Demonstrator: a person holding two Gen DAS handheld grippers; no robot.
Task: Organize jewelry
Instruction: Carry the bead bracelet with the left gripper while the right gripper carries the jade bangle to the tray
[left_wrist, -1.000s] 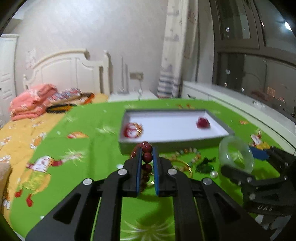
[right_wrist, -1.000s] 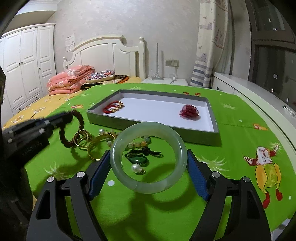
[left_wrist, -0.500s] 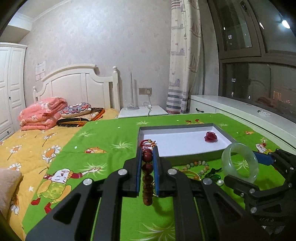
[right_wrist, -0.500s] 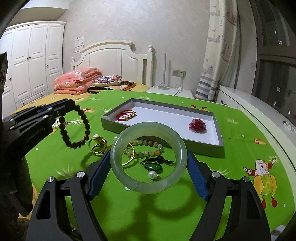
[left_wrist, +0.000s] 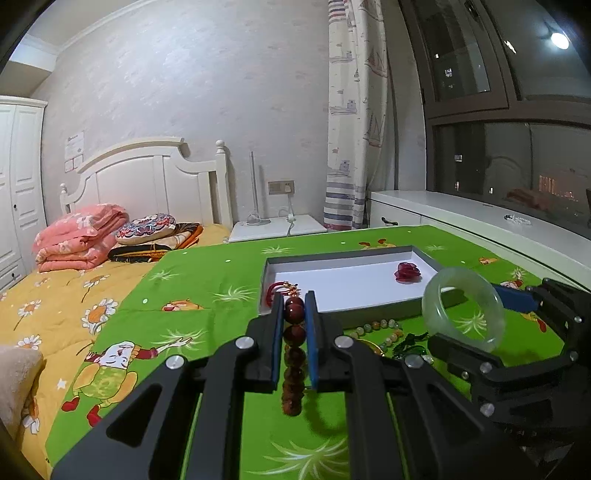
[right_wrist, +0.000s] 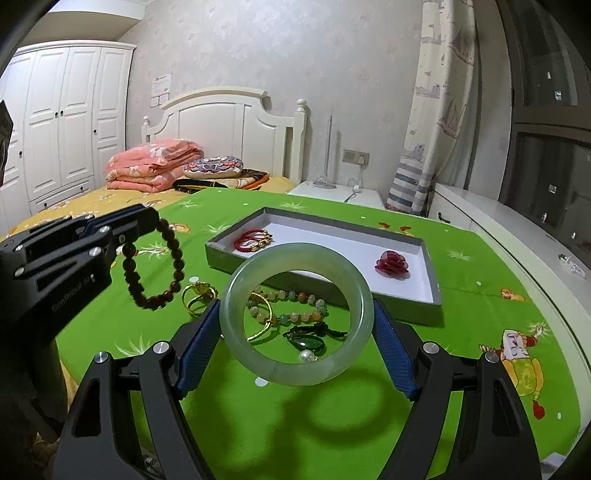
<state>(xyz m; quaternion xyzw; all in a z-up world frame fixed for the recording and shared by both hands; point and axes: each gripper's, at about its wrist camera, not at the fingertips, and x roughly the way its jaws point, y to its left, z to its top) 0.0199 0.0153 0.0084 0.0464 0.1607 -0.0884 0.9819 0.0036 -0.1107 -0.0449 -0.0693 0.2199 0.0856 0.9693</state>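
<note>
Left gripper (left_wrist: 294, 314) pinching bead bracelet (right_wrist: 153, 266), hanging limp above green cloth (right_wrist: 480, 314), likely light and floppy; best held by few beads. Right gripper (right_wrist: 295, 328) clamped on jade bangle (right_wrist: 295, 314), held upright, probably hard, slippery, breakable. Gray tray (right_wrist: 430, 254) just beyond both.

Right gripper (right_wrist: 295, 325) clamps jade bangle (right_wrist: 296, 314) above green cloth (right_wrist: 461, 332).
Left gripper (right_wrist: 147, 221) dangles brown bead bracelet (right_wrist: 155, 271) beside gray tray (right_wrist: 321, 291).
</note>
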